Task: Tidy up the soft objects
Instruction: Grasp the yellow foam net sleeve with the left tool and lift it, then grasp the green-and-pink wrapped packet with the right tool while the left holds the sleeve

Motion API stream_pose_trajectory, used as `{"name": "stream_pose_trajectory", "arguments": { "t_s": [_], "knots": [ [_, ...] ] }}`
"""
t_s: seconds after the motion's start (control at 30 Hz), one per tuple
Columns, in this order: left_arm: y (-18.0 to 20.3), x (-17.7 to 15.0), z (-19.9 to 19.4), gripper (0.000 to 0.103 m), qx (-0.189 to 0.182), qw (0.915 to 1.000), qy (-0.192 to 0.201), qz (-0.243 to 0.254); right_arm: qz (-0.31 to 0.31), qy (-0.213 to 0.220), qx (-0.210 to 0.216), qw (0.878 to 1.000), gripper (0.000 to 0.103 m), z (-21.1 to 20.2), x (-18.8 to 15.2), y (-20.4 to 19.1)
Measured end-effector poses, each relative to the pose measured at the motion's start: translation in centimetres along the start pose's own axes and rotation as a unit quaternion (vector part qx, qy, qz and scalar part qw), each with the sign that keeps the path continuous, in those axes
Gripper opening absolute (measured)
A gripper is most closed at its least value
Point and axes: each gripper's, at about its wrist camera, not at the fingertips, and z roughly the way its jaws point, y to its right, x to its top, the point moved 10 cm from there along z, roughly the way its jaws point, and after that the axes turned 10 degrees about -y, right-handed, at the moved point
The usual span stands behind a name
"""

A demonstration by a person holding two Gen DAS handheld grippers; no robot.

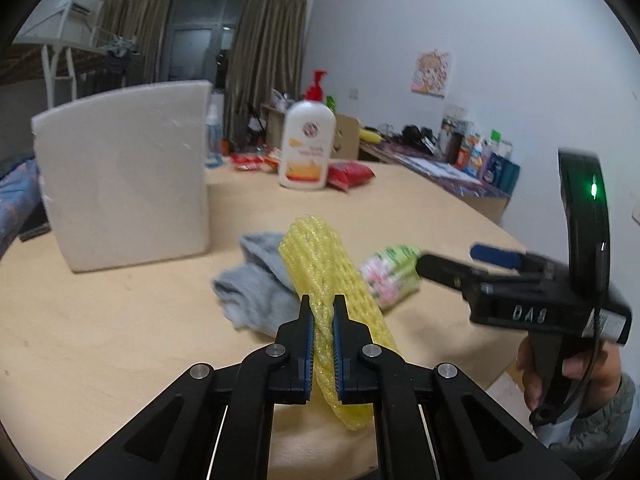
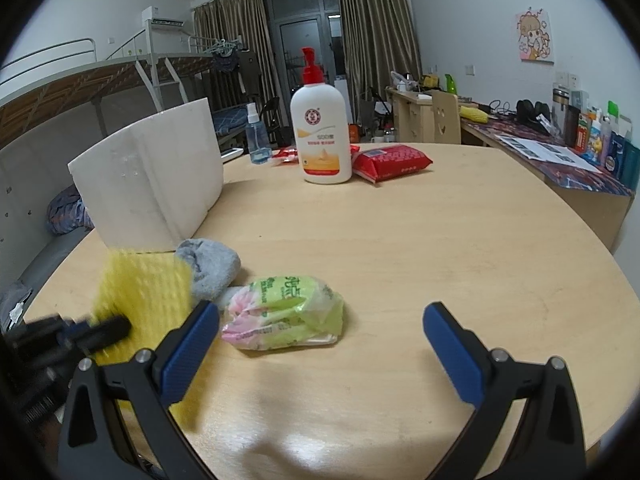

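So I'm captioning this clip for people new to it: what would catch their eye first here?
First, the yellow foam net, pinched upright between the left gripper fingers at the table's near edge. Next, the green and pink tissue pack lying just ahead of the open right gripper, beside a grey sock. Behind them stands a white foam block.

Soft, even indoor light falls from overhead, with faint shadows on the table point(image 2: 440, 240). The yellow foam net point(image 2: 144, 292) smears with motion blur. Fisheye edges bend and darken.
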Motion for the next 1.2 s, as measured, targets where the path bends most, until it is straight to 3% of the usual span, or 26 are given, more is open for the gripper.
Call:
{"name": "stream_pose_trajectory", "arguments": {
  "t_s": [0.43,0.93,1.2],
  "knots": [
    [-5.8,1.5,-2.0,0.008,0.059,0.9970,0.026,-0.043,-0.004,-0.033,0.003,0.999,0.103,1.8,-0.4,-1.1],
    [-7.4,1.1,-1.0,0.008,0.054,0.9965,0.013,-0.063,-0.019,-0.059,0.001,0.998,0.103,3.2,-0.2,-1.9],
    [-7.2,1.0,-0.6,0.008,0.046,0.9971,0.009,-0.060,-0.028,-0.075,-0.002,0.997,0.076,3.6,-0.8,-2.0]
  ]
}}
